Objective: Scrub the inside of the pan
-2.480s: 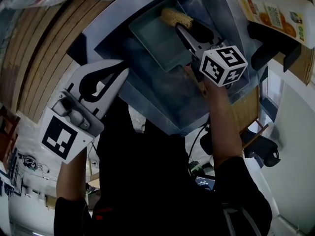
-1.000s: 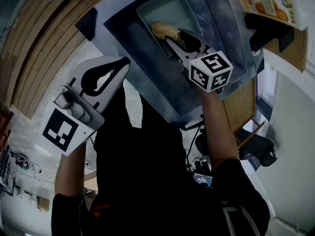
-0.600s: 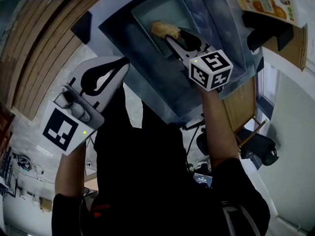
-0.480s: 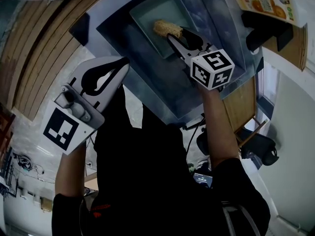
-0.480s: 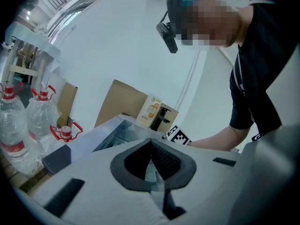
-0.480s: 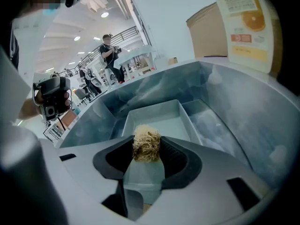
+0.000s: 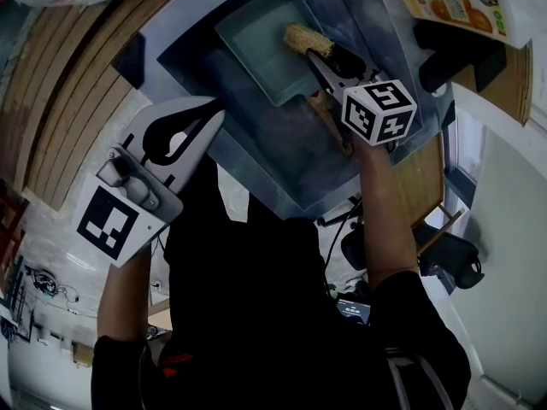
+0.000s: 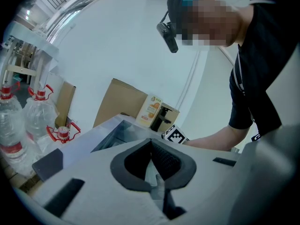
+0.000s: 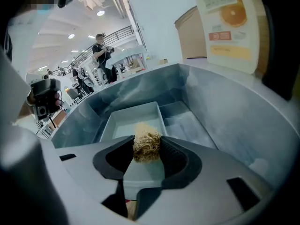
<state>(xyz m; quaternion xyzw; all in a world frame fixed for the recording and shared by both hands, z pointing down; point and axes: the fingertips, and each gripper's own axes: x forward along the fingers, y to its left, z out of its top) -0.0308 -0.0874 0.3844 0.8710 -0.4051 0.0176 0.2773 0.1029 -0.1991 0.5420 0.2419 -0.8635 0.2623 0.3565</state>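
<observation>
A rectangular teal pan (image 7: 255, 45) lies in the steel sink (image 7: 256, 143), its wooden handle (image 7: 332, 125) pointing toward me. My right gripper (image 7: 313, 49) is shut on a tan fibrous scrubber (image 7: 299, 38), which rests against the pan's right inside. In the right gripper view the scrubber (image 9: 146, 146) is pinched between the pads, with the pan (image 9: 125, 122) just beyond. My left gripper (image 7: 214, 112) is shut with nothing in it, held outside the sink's near left edge. In the left gripper view its pads (image 8: 164, 156) meet.
An orange-labelled bottle (image 7: 453, 7) and a black object (image 7: 457, 54) stand on the counter right of the sink. Wooden slats (image 7: 77, 84) lie to the left. In the left gripper view, water bottles (image 8: 18, 121) and a cardboard box (image 8: 119, 102) stand beyond the sink.
The right gripper has rubbed the scrubber back and forth inside the pan, from the far right corner toward the near side and back to the right side. The left gripper has stayed put.
</observation>
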